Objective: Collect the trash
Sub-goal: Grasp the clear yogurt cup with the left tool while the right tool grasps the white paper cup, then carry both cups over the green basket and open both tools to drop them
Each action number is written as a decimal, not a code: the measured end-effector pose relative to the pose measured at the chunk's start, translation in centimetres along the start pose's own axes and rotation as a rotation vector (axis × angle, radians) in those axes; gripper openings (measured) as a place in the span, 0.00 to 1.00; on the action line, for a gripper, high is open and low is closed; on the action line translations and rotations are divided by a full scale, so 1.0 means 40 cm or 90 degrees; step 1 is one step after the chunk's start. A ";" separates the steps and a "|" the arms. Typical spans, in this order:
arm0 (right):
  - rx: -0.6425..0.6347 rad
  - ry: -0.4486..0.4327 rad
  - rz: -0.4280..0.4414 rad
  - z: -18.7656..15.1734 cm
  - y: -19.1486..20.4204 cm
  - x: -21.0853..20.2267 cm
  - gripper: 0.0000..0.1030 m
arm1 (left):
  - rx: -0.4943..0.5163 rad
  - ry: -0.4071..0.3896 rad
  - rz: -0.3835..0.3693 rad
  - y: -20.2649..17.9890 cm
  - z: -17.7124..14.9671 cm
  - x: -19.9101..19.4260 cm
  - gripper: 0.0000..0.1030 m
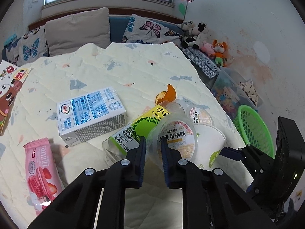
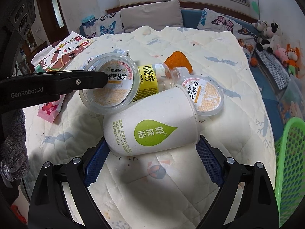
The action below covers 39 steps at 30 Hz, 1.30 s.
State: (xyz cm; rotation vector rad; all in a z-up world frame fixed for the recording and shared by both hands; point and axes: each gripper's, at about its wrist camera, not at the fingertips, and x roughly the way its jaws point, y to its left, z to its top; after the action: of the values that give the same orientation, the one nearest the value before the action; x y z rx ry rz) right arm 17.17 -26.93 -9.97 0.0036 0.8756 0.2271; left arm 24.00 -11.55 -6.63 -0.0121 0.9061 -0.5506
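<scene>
Gripping the thin wall of a clear round plastic jelly cup (image 1: 172, 143) with an orange-and-white printed base, the left gripper (image 1: 153, 143) has one ribbed blue pad outside the rim and one inside, and the cup tilts on its side just ahead of it. The right gripper (image 2: 152, 150) is spread wide, its textured blue pads on either side of a smooth white paper cup (image 2: 152, 122) with a green leaf-shaped logo, which lies on its side between them; whether the pads touch it cannot be told. Beyond the paper cup lies a second clear jelly cup (image 2: 205, 97) of the same kind, touching its rim, and a clear plastic bottle (image 2: 152, 80) with a yellow-green label lying flat. Behind the bottle sits a curled piece of orange peel (image 2: 177, 60). To the left gripper's left are a boxy blue-and-white milk carton (image 1: 91, 114) and a glossy pink wafer wrapper (image 1: 41, 175). All rest on a pale quilted cloth (image 1: 124, 72). A green perforated plastic basket (image 2: 289, 168) stands to the right gripper's right
</scene>
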 end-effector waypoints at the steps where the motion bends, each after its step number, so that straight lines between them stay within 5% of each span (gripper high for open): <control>1: 0.001 -0.001 0.001 -0.001 0.001 -0.004 0.86 | 0.000 -0.001 0.002 -0.001 -0.001 -0.003 0.14; 18: -0.001 -0.031 -0.010 -0.061 0.013 -0.119 0.86 | 0.009 -0.044 -0.014 -0.039 -0.024 -0.116 0.14; 39: 0.096 -0.049 0.006 -0.155 -0.123 -0.246 0.84 | 0.043 -0.045 -0.048 -0.170 -0.027 -0.137 0.14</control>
State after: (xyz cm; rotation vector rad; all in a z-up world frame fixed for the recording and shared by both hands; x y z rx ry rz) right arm 7.32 -34.25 -6.93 0.1560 0.8143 0.1684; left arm 17.47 -14.66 -1.63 -0.0042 0.8196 -0.6476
